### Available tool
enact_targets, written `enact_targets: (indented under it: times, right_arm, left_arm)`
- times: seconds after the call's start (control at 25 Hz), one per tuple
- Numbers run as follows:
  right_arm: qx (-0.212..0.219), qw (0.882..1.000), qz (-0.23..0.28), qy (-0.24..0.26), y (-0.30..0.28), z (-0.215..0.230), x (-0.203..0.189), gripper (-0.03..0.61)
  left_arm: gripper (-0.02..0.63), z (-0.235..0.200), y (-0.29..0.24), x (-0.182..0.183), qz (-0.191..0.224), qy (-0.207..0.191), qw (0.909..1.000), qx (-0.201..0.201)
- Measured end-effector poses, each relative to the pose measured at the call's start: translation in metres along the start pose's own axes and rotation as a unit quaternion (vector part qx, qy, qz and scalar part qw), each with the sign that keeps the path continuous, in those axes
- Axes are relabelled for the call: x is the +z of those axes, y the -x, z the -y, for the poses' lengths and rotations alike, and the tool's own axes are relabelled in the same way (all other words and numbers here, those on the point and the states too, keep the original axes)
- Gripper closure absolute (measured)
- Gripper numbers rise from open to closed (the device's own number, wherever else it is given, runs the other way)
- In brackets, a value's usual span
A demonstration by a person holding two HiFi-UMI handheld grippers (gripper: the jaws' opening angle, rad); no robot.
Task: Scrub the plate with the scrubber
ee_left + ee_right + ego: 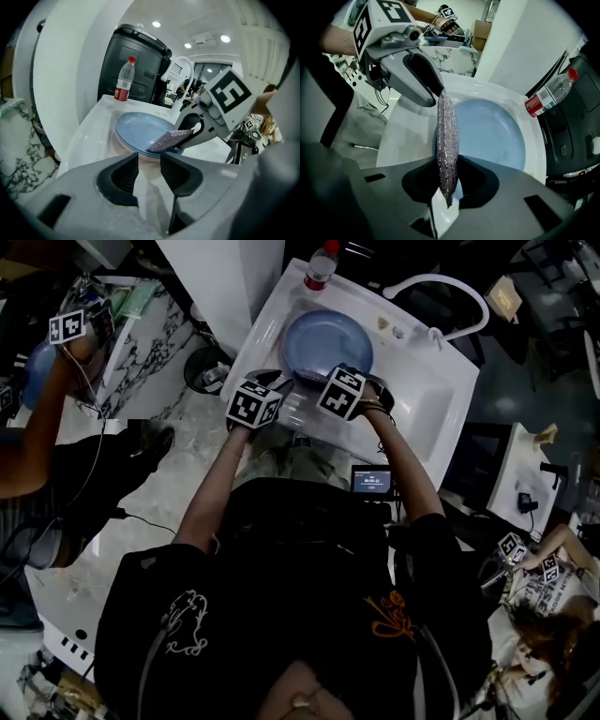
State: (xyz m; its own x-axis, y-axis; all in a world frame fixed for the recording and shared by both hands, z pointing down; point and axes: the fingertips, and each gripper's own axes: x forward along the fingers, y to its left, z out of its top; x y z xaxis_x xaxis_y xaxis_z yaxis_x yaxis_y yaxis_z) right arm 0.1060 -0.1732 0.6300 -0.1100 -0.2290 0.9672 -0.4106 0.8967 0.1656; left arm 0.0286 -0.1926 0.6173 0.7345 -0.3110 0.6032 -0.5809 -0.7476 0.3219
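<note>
Left claw has its jaws apart with nothing between them, tips just short of the near rim of the blue plate. The plate sits in the white sink. Right claw is clamped on the silvery scrubber, which is held on edge with its far end on the plate's rim. A water bottle stands at the sink's back edge.
</note>
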Motion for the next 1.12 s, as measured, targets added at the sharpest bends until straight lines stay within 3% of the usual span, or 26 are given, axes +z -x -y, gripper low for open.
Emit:
enact_targets:
  times: [0.2, 0.32, 0.52, 0.72, 0.88, 1.12]
  right_arm:
    - [0.0, 0.999, 0.011, -0.035, 0.0, 0.001, 0.008, 0.499]
    - [-0.016, 0.996, 0.027, -0.089, 0.005, 0.009, 0.008, 0.499]
    - [-0.049, 0.974, 0.091, -0.203, 0.029, 0.009, 0.008, 0.499]
    - [-0.07, 0.941, 0.161, -0.291, 0.066, -0.025, 0.016, 0.499]
    - [-0.09, 0.923, 0.181, -0.326, 0.087, -0.056, 0.015, 0.499]
    - [-0.099, 0.912, 0.191, -0.349, 0.106, -0.094, 0.007, 0.499]
  left_arm:
    - [0.468, -0.007, 0.029, 0.002, 0.015, -0.003, 0.9999, 0.004]
    - [0.468, -0.003, 0.046, 0.002, 0.024, -0.008, 0.9997, -0.002]
    - [0.468, 0.014, 0.071, -0.006, 0.032, -0.031, 0.9987, -0.023]
    - [0.468, 0.032, 0.103, -0.011, 0.05, -0.055, 0.9961, -0.047]
    - [0.468, 0.039, 0.117, -0.014, 0.062, -0.067, 0.9942, -0.056]
    - [0.468, 0.054, 0.126, -0.015, 0.084, -0.066, 0.9923, -0.062]
